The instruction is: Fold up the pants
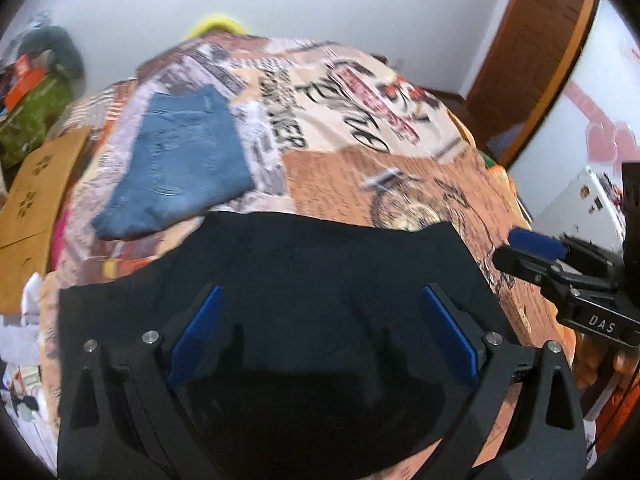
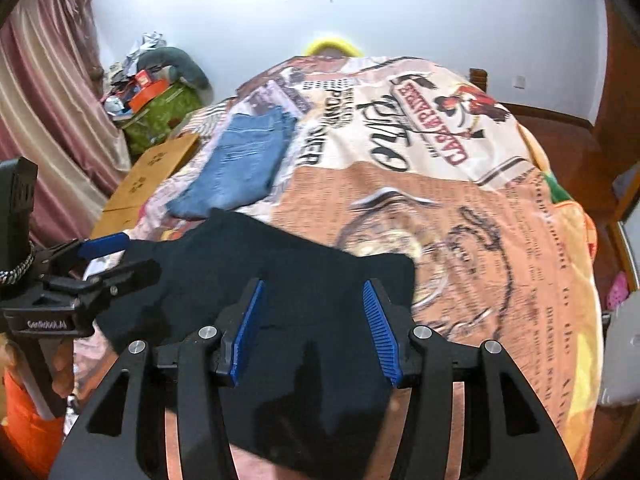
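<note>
Black pants (image 1: 280,280) spread on bed near edge, below folded jeans (image 1: 180,160). Left gripper (image 1: 320,300) wide, right gripper (image 2: 312,292) half-open, both empty above cloth. Advice: 2 edges to be pinched together, lifted evenly.

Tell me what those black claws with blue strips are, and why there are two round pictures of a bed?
Those claws are grabbing tools. A person carries one hand-held gripper in each hand, and each has a small camera looking out along its two fingers. That wide lens is why the pictures look round and bent.

One picture comes from the left hand-held gripper, the other from the right hand-held gripper. Each also sees the other one at its edge.

Both look down at a bed with a printed blanket. On it lie black pants, close by, and folded blue jeans farther back.

Both grippers are open above the black pants. Nothing is held right now.
</note>
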The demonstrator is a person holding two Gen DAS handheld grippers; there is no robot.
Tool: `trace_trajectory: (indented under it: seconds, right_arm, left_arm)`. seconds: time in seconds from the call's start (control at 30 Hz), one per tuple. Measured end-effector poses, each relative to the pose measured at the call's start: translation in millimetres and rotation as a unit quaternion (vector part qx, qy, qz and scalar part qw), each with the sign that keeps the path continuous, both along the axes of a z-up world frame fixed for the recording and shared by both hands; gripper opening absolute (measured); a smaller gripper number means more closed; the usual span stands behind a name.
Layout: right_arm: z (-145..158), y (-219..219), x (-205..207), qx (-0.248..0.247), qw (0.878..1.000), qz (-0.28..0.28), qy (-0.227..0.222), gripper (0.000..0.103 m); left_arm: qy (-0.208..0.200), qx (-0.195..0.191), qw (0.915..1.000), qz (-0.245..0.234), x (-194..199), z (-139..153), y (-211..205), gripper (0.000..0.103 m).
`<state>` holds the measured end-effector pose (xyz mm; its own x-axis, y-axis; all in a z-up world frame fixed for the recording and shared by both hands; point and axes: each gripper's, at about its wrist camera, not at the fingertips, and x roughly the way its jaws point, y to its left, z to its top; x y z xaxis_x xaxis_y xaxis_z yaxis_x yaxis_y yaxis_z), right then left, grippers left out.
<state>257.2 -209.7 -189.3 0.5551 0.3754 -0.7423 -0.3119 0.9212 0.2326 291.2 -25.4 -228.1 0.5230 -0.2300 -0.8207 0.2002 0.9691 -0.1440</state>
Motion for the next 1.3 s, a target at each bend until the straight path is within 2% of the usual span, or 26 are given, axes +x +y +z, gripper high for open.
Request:
trace_trajectory:
  seconds: [0.03,0.13,0.2,0.37,0.43,0.53,0.7,0.83,0.93,1.13,1.3]
  right_arm:
    - [-4,-3,3,0.002,1.0,0.004,0.003,0.047]
    - [-19,-8,13,0.006,1.0,0.009,0.018,0.043]
    - [-32,-6,19,0.004,0.999,0.016,0.031,0.04]
    - [-62,-2,27,-0.009,0.997,0.037,0.069,0.04]
    - [-72,-3,25,-0.014,0.995,0.051,0.089,0.04]
    - [-73,-5,12,-0.025,0.994,0.068,0.081,0.04]
    - [-71,-23,-13,-0.008,0.995,0.054,0.082,0.037]
    - [-70,-32,-29,-0.007,0.996,0.036,0.086,0.038]
    - [-71,-44,-39,0.019,0.995,0.021,0.098,0.038]
    - [-65,-46,-52,0.023,0.994,0.005,0.102,0.038]
    - [-52,-45,-55,0.024,0.996,-0.008,0.091,0.039]
  left_arm:
    - [0.0,0.01,0.9999,-0.006,4,-5,-8,0.079]
    - [0.018,0.032,0.9988,-0.034,13,-20,-30,0.068]
    - [0.027,0.036,0.9981,-0.043,17,-29,-38,0.068]
    - [0.063,0.067,0.9939,-0.061,22,-60,-54,0.068]
    - [0.048,0.085,0.9929,-0.067,16,-67,-57,0.07]
    - [0.032,0.106,0.9914,-0.07,5,-67,-58,0.073]
    - [0.036,0.096,0.9933,-0.054,-4,-67,-48,0.078]
    - [0.032,0.102,0.9931,-0.049,-18,-66,-42,0.079]
    - [0.025,0.106,0.9931,-0.043,-28,-64,-38,0.081]
    - [0.024,0.095,0.9952,-0.001,-42,-60,-22,0.087]
    - [0.03,0.077,0.9962,0.027,-49,-54,-7,0.088]
